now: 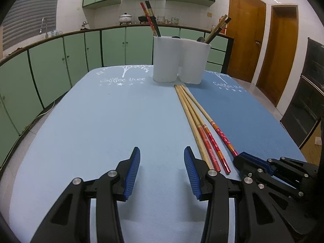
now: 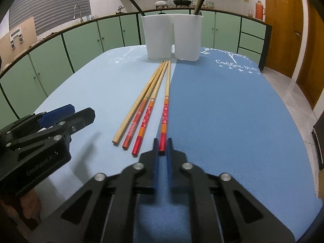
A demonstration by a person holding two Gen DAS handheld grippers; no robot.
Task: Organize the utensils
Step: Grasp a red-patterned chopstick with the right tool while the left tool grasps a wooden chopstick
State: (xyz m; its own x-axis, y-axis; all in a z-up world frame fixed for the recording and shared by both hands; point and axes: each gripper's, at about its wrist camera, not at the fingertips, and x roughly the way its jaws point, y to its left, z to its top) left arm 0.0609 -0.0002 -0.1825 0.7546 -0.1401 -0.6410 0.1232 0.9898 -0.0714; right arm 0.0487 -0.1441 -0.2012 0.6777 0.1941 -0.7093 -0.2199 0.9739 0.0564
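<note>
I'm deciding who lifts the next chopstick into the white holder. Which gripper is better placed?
The right. The right gripper already has its fingers closed around the red end of the rightmost chopstick. The left gripper is open over bare mat, beside the other chopsticks, holding nothing.

Chopstick (image 2: 164, 119) red end between blurred jaws, perhaps gripped; holder (image 2: 172, 36) contents' lower parts hidden.
</note>
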